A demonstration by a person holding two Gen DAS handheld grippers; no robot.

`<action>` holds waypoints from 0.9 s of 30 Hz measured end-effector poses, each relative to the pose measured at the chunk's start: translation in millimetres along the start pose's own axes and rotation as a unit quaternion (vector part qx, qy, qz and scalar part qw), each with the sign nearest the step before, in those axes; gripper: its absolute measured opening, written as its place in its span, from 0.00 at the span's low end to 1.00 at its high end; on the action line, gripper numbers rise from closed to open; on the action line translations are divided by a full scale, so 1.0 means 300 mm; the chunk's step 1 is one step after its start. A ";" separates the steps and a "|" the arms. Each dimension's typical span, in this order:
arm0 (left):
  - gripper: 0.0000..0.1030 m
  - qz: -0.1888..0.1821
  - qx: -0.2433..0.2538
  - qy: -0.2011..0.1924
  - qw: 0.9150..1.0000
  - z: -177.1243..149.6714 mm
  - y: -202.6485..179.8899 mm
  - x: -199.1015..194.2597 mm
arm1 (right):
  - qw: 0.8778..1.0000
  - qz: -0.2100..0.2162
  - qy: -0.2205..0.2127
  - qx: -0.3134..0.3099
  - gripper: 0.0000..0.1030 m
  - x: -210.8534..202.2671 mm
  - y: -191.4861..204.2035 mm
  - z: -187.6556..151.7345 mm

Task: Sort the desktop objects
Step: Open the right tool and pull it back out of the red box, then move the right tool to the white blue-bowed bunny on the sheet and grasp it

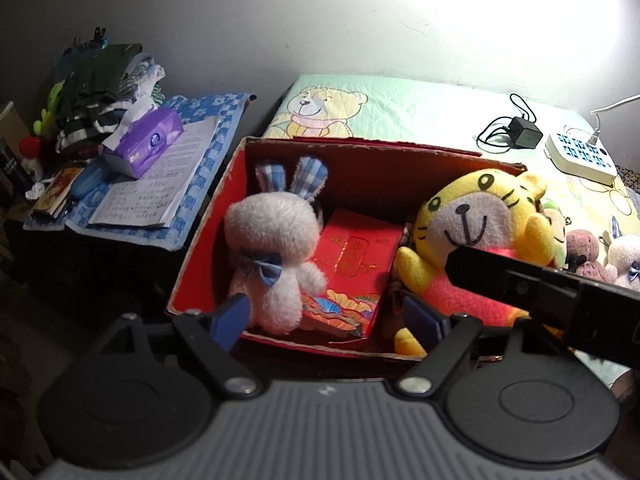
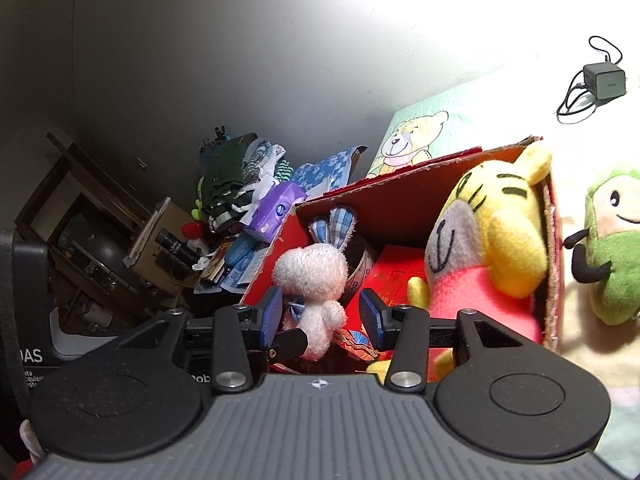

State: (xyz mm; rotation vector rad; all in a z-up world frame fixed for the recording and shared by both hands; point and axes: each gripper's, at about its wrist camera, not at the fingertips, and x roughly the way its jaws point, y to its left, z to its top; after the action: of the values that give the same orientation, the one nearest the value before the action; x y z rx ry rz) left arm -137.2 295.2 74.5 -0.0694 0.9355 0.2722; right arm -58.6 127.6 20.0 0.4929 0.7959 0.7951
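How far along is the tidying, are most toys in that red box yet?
Partly. The white rabbit, the yellow tiger and a red packet already sit in the red box. Neither the left gripper nor the right gripper holds anything. The green plush and small plush toys lie outside the box.

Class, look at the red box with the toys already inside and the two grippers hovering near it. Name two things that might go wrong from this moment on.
1. The yellow tiger stands taller than the box wall and leans at the right end; a nudge might tip it out.
2. The right hand-held gripper crosses in front of the left hand-held gripper, so the two may collide.
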 end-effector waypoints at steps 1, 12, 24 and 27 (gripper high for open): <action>0.84 0.000 0.001 -0.002 1.000 0.001 -0.017 -0.007 | 1.000 0.003 -0.001 -0.001 0.46 -0.011 -0.005 0.003; 0.88 -0.007 0.040 -0.028 0.999 0.010 -0.259 -0.051 | 0.999 0.025 -0.023 0.019 0.46 -0.175 -0.121 0.030; 0.88 -0.093 0.109 -0.045 0.989 -0.004 -0.580 -0.051 | 0.993 -0.001 -0.088 0.073 0.46 -0.418 -0.337 0.031; 0.87 -0.124 0.131 -0.034 0.983 -0.016 -0.665 -0.026 | 0.990 -0.018 -0.105 0.093 0.46 -0.477 -0.404 0.022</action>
State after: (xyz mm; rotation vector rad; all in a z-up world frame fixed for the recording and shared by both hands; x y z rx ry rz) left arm -93.2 100.6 66.4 0.0645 0.8777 -0.0798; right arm -63.7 -59.7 7.2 0.7134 0.6843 0.6261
